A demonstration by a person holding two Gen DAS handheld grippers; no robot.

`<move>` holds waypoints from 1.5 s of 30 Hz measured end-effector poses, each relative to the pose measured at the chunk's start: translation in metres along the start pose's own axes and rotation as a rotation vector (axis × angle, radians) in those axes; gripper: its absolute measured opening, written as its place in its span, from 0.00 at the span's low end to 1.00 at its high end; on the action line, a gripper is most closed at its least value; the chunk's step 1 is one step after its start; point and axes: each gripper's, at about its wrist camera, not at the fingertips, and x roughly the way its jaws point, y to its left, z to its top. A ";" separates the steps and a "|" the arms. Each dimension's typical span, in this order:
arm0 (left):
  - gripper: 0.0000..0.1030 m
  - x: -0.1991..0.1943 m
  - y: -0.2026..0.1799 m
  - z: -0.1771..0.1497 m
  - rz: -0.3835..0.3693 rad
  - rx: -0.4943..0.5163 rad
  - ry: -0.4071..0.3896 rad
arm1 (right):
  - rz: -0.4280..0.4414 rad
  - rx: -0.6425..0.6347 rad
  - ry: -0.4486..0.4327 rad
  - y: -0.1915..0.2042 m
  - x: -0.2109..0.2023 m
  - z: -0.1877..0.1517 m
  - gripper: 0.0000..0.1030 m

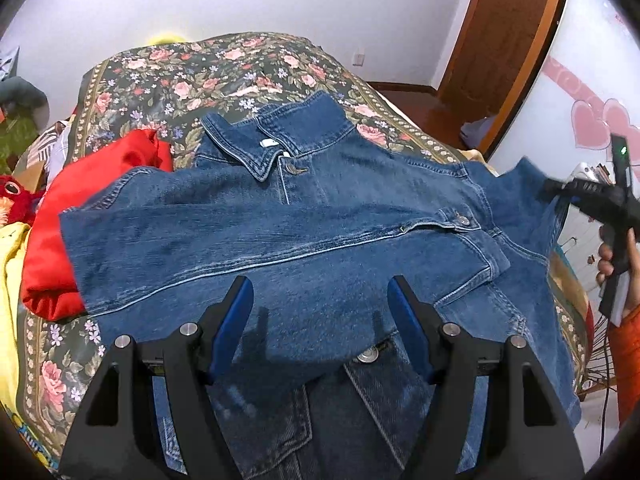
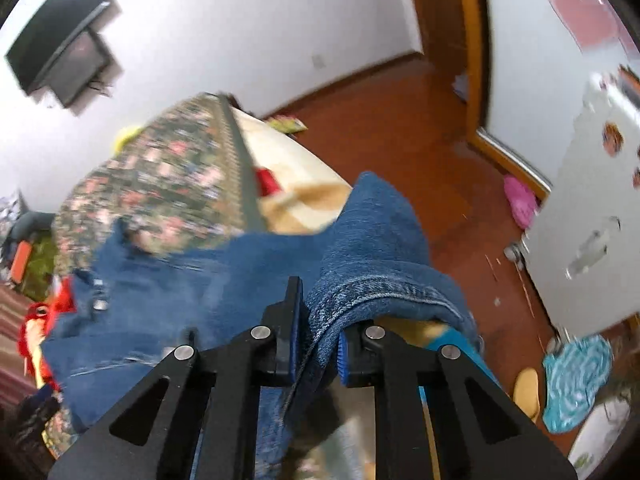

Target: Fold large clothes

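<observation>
A blue denim jacket [image 1: 304, 232] lies front up on the floral bedspread [image 1: 192, 72], collar at the far side, one sleeve folded across the chest. My left gripper [image 1: 320, 312] is open and empty, hovering just above the jacket's lower part. My right gripper [image 2: 318, 344] is shut on the jacket's other sleeve [image 2: 372, 264] and holds its hemmed edge lifted off the bed. In the left wrist view the right gripper [image 1: 592, 196] shows at the right edge, gripping the raised sleeve. The right wrist view is blurred by motion.
A red garment [image 1: 60, 240] and a yellow cloth [image 1: 8, 280] lie left of the jacket. A red plush toy [image 1: 14, 196] sits at the left edge. Wooden floor [image 2: 400, 140], a brown door frame [image 1: 520, 40] and a white cabinet [image 2: 592, 220] are to the right.
</observation>
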 end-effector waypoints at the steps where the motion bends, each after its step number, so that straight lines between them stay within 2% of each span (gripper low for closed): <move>1: 0.67 -0.004 0.001 -0.001 -0.002 -0.004 -0.006 | 0.022 -0.018 -0.010 0.009 -0.007 0.001 0.12; 6: 0.67 -0.014 0.005 -0.005 -0.013 -0.016 -0.012 | 0.174 -0.159 -0.049 0.061 -0.033 -0.014 0.10; 9: 0.67 -0.016 0.005 -0.007 -0.010 -0.014 -0.010 | 0.190 -0.300 -0.048 0.102 -0.042 -0.031 0.10; 12: 0.67 -0.021 0.006 -0.010 -0.014 -0.020 -0.018 | 0.252 -0.346 0.048 0.125 -0.025 -0.049 0.10; 14: 0.67 -0.024 0.007 -0.012 -0.020 -0.029 -0.020 | 0.232 -0.369 0.121 0.135 -0.004 -0.066 0.10; 20: 0.67 -0.028 0.008 -0.019 -0.021 -0.027 -0.010 | 0.218 -0.347 0.320 0.135 0.041 -0.100 0.13; 23: 0.67 -0.029 0.009 -0.022 -0.022 -0.026 -0.007 | 0.208 -0.376 0.347 0.134 0.035 -0.105 0.18; 26: 0.67 -0.030 0.009 -0.021 -0.022 -0.025 -0.007 | 0.251 -0.369 0.361 0.132 0.018 -0.104 0.31; 27: 0.67 -0.029 0.009 -0.021 -0.021 -0.025 -0.008 | 0.255 -0.373 0.355 0.134 0.013 -0.104 0.34; 31: 0.67 -0.028 0.006 -0.017 -0.028 -0.024 -0.013 | 0.236 -0.405 0.280 0.128 -0.012 -0.092 0.36; 35: 0.67 -0.027 0.000 -0.013 -0.027 -0.009 -0.016 | 0.189 -0.316 0.193 0.097 -0.025 -0.073 0.52; 40: 0.67 -0.019 -0.010 -0.010 -0.023 0.011 -0.003 | 0.089 -0.156 0.178 0.044 -0.016 -0.054 0.53; 45: 0.67 -0.010 -0.016 -0.010 -0.023 0.024 0.017 | 0.097 0.087 0.219 -0.013 0.003 -0.047 0.53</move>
